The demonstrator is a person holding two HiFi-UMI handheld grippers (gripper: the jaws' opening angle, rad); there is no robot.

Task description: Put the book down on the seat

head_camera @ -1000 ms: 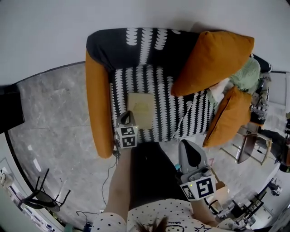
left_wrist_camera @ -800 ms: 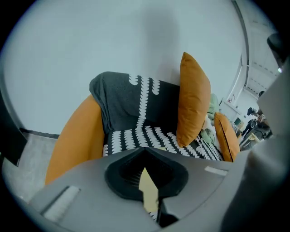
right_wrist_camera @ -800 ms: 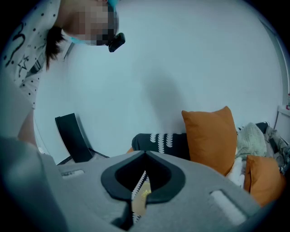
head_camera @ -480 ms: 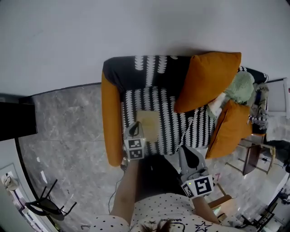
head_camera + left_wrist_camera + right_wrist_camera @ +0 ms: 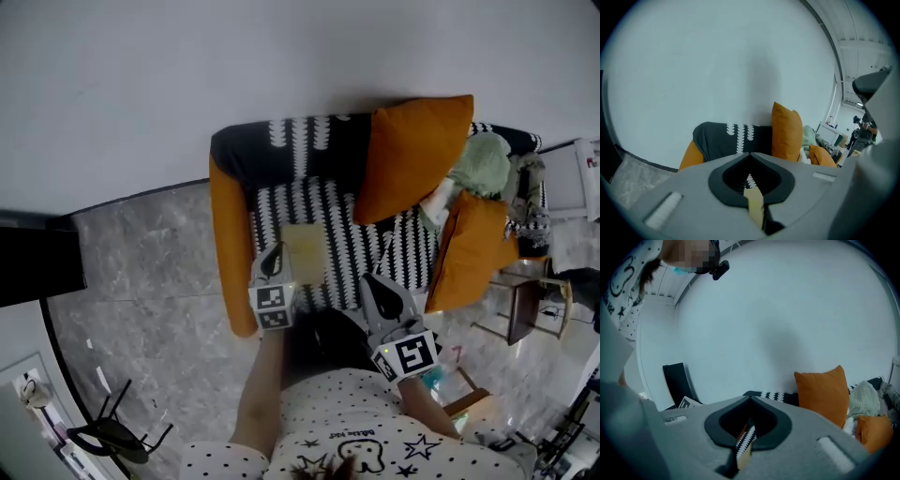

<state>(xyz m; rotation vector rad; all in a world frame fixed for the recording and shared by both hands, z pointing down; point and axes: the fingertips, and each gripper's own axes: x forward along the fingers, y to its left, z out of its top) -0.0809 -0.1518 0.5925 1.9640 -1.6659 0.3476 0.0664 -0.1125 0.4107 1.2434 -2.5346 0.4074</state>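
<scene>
Head view, steeply down: shows the book (image 5: 306, 251), pale and thin, lying flat on the seat (image 5: 354, 246) of a black-and-white patterned sofa, on the seat's left part, nearer the front edge than the backrest. Places it just right of the orange armrest (image 5: 228, 253) and apart from the cushions. Finds the left gripper (image 5: 275, 251) at the book's near left edge, tip pointing far toward the backrest, marker cube on its near end; cannot tell from above whether tip and cover touch. Reads in the left gripper view fingers pressed together, with only a thin slit below the tips, a pale strip of the book and a bit of striped fabric showing through it; cannot tell whether any edge of the book is caught there. Finds the right gripper (image 5: 373, 281) over the seat's near edge, right of the book and apart from it, angled far and left. Reads in the right gripper view fingers likewise together, a sliver of stripes and pale cover in the slit. Farther out, meets a large orange cushion (image 5: 412, 155) propped against the backrest on the right, a second orange cushion (image 5: 473, 248) farther right, and a pale green bundle (image 5: 483, 164) between them at the far right. Ends with grey marbled floor (image 5: 141, 272) to the left and the person's dotted top (image 5: 309, 431) at the near edge.
</scene>
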